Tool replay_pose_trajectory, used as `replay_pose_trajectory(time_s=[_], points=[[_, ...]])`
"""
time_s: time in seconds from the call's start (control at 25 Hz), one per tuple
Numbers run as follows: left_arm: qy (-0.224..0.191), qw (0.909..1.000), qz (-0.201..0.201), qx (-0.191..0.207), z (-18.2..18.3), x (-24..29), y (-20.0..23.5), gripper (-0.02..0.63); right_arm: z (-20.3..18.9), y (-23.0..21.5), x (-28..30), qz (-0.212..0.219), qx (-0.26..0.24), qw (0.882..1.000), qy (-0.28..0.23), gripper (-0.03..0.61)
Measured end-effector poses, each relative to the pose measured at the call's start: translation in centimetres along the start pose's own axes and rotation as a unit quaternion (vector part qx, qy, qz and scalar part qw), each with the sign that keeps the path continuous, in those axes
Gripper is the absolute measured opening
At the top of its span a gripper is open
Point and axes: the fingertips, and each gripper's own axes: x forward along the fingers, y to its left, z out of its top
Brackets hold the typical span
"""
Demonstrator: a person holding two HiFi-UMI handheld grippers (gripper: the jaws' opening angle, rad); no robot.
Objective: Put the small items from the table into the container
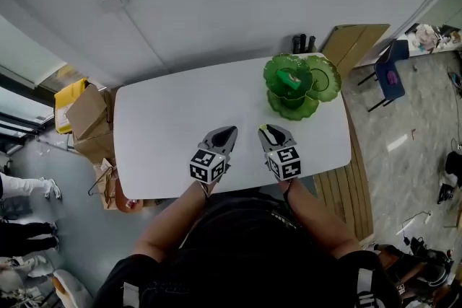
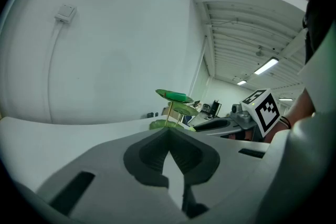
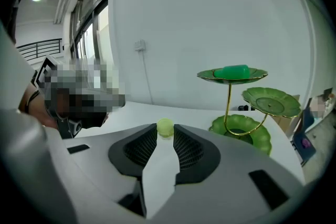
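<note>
Partway done, I'd say. The green tiered stand [image 1: 326, 77] at the far right corner of the table [image 1: 166, 133] already has one green item [image 3: 231, 71] on its top tray; the two lower trays look bare. The right gripper [image 3: 165, 132] is on the near side of the stand, well apart from it. Its jaws pinch a small yellow-green ball [image 3: 165, 126] at the tips, so the ball is off the table and not yet in the stand. The left gripper [image 2: 168, 132] is further from the stand, tips together, nothing in it. No other loose bits show near the stand, so this ball may be the last.
</note>
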Motion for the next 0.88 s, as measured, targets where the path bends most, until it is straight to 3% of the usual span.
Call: replay_pose_trajectory(time_s=[0.36,0.52,0.68,0.88], points=[[-0.004,0.9982,-0.059,0.007,0.9,0.3,-1.6,0.008,0.1,0.7,-2.5,-0.057,0.025,0.998,-0.014,0.104],[-0.007,0.9971,-0.073,0.019,2.1,1.4,-2.7,0.008,1.9,-0.8,-3.5,-0.073,0.022,0.996,-0.036,0.104],[-0.014,0.9973,-0.069,0.023,3.1,3.1,-4.1,0.008,3.6,-2.8,-4.7,-0.068,0.000,0.996,-0.050,0.104],[-0.028,0.9989,-0.035,0.015,4.4,6.3,-5.7,0.008,5.1,-6.7,-5.5,-0.035,-0.020,0.998,-0.055,0.104]])
